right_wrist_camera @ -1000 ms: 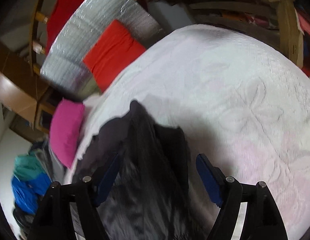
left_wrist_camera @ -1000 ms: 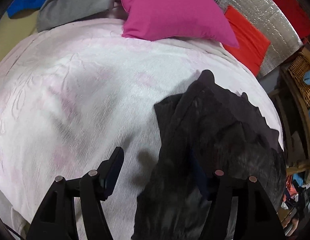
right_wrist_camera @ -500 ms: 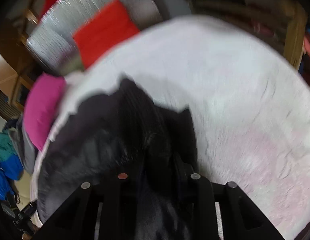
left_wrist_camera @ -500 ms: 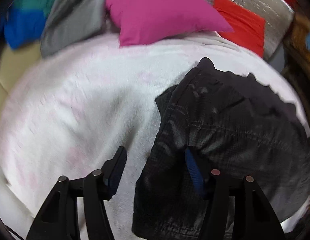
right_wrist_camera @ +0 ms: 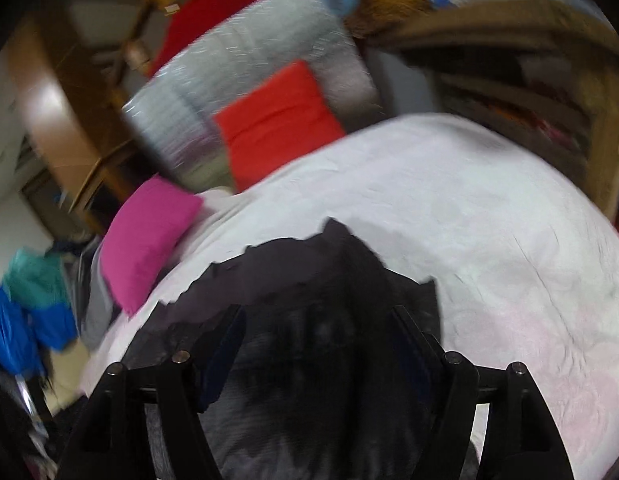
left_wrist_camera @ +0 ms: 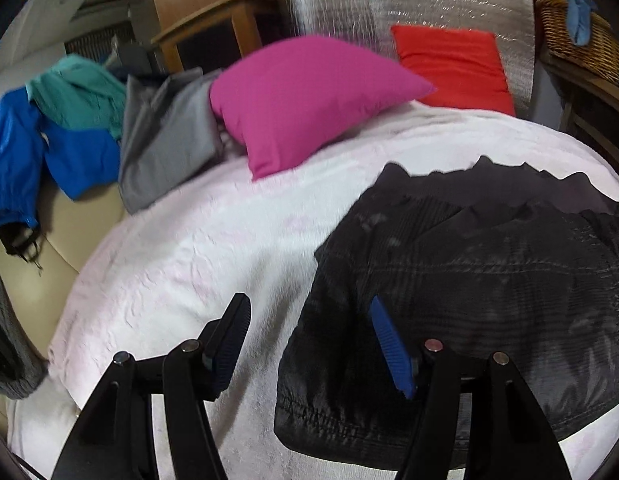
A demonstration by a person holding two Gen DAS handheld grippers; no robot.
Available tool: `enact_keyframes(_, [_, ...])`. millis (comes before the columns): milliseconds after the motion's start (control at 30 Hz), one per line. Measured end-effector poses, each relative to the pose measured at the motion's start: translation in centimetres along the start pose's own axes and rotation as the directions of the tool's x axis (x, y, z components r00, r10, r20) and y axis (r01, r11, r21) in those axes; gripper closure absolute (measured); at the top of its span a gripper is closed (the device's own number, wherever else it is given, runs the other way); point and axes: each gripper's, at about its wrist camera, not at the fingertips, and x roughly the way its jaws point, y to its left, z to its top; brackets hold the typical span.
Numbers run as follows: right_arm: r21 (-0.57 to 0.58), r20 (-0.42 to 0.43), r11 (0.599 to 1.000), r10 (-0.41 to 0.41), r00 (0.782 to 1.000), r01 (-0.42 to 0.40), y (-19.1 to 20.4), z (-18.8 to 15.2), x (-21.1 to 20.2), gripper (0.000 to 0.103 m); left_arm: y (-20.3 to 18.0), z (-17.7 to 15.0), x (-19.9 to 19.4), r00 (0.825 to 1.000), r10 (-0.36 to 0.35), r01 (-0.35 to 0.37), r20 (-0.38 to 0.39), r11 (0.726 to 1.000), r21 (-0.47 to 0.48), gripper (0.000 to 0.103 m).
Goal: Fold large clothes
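Observation:
A dark grey-black garment [left_wrist_camera: 469,280] lies folded on the white-pink bedspread [left_wrist_camera: 181,264], at the right of the left wrist view. My left gripper [left_wrist_camera: 309,316] is open and empty above the garment's left edge. In the right wrist view the garment [right_wrist_camera: 301,280] lies under my right gripper [right_wrist_camera: 317,320], which is open wide with its fingers over the cloth and holds nothing. That view is blurred.
A magenta pillow [left_wrist_camera: 305,96] and a red cushion [left_wrist_camera: 453,64] lie at the head of the bed against a silver foil panel [left_wrist_camera: 409,0]. Grey [left_wrist_camera: 165,132], blue [left_wrist_camera: 49,152] and teal clothes are piled at the left. A wicker basket [left_wrist_camera: 581,40] stands at the right.
My right gripper closed on the garment half a second ago and has now opened and let it go. Both grippers have drawn back and tilted up, so more of the room shows.

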Motion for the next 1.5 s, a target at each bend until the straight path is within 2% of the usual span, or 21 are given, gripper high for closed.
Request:
enact_keyframes(33, [-0.038,0.006,0.999,0.008,1.000,-0.007,0.8,-0.2,0.0,0.047,-0.1,0.1,-0.3,1.000,0.005,-0.005,0.014,1.000,0.005,0.039])
enact_keyframes(100, [-0.073,-0.022,0.997,0.019,1.000,-0.021,2.0,-0.7,0.5,0.060,-0.3,0.2,-0.8,0.999,0.011,-0.011,0.035,1.000,0.008,0.039])
enact_keyframes(367, [-0.181,-0.175,0.983,-0.039,0.984,0.007,5.2,-3.6,4.6,0.060,-0.5,0.3,-1.9,0.996,0.023,-0.024,0.083,1.000,0.012,0.039])
enact_keyframes(500, [-0.195,-0.283,0.980,-0.102,0.954,0.047,5.0,-5.0,7.6,0.060,-0.5,0.4,-2.1,0.995,0.024,-0.025,0.093,1.000,0.012,0.039])
enact_keyframes(567, [-0.175,-0.311,0.983,-0.115,0.944,0.062,4.6,-5.3,8.4,0.060,-0.6,0.4,-2.1,0.995,0.025,-0.026,0.096,1.000,0.010,0.039])
enact_keyframes(933, [-0.206,-0.307,0.975,-0.139,0.941,0.077,4.9,-5.5,9.0,0.059,-1.5,0.3,-2.0,0.995,0.028,-0.030,0.095,0.999,0.021,0.038])
enact_keyframes(1100, [-0.168,-0.325,0.985,-0.083,0.942,0.029,4.8,-5.4,8.4,0.046,-2.5,0.2,-2.1,0.994,0.025,-0.028,0.106,0.999,0.030,0.036])
enact_keyframes(1233, [-0.103,-0.318,0.995,-0.018,0.948,-0.016,4.3,-4.6,6.8,0.046,-3.2,0.3,-2.7,0.991,0.019,-0.026,0.136,0.999,0.047,0.035])
enact_keyframes(1333, [-0.068,-0.276,0.996,0.032,0.961,-0.053,3.5,-3.9,5.3,0.046,-3.8,0.3,-2.9,0.989,0.014,-0.023,0.146,0.998,0.061,0.034])
enact_keyframes(1433, [-0.077,-0.246,0.996,0.030,0.969,-0.050,3.0,-3.7,4.2,0.046,-4.3,0.5,-3.0,0.989,0.009,-0.019,0.148,0.997,0.068,0.033])
enact_keyframes(1500, [-0.080,-0.256,0.996,0.022,0.967,-0.044,2.6,-3.9,4.1,0.046,-4.6,0.5,-3.0,0.989,0.005,-0.016,0.148,0.997,0.072,0.033])
